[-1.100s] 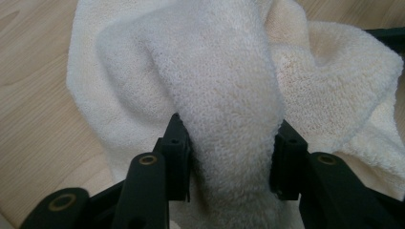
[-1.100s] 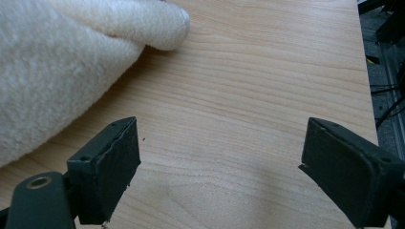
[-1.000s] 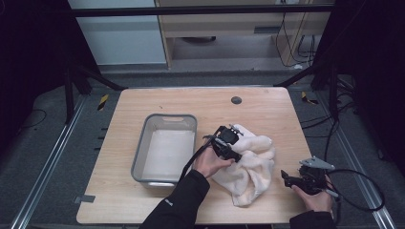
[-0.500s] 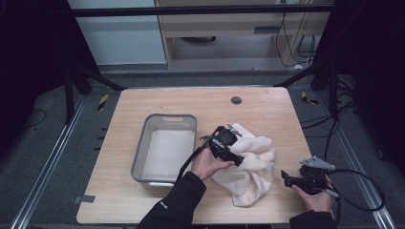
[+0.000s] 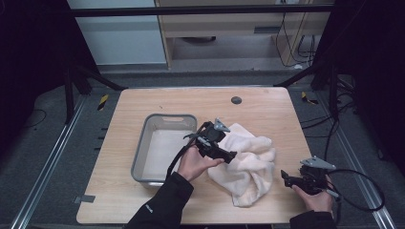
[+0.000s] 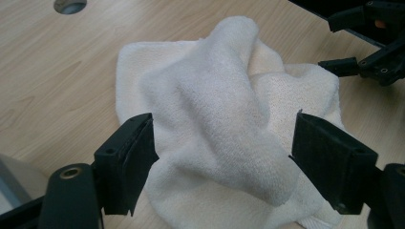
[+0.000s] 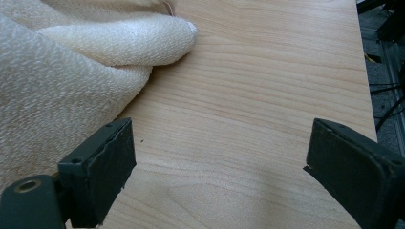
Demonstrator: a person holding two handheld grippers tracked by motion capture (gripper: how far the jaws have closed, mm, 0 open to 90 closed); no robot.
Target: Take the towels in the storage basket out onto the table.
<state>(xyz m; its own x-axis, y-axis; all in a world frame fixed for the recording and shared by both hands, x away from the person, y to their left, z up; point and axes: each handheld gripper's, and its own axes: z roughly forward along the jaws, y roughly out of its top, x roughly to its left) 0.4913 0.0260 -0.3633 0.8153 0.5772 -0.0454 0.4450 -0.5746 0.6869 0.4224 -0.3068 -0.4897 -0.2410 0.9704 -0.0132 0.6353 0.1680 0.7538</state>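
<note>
From the high view, the left hand-held gripper (image 5: 228, 156) hovers over the crumpled white towel (image 5: 248, 164) on the surface (image 5: 267, 107), beside the grey tub (image 5: 143, 148). Left gripper view: jaws just opened wide, towel (image 6: 224, 119) below, untouched. Right gripper view: the right hand-held gripper (image 7: 215, 167) has been opening, nothing between its jaws.

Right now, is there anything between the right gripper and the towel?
Nothing visible. The right gripper sits open beside the towel, with bare table between its jaws and the towel's edge just off one jaw.
</note>
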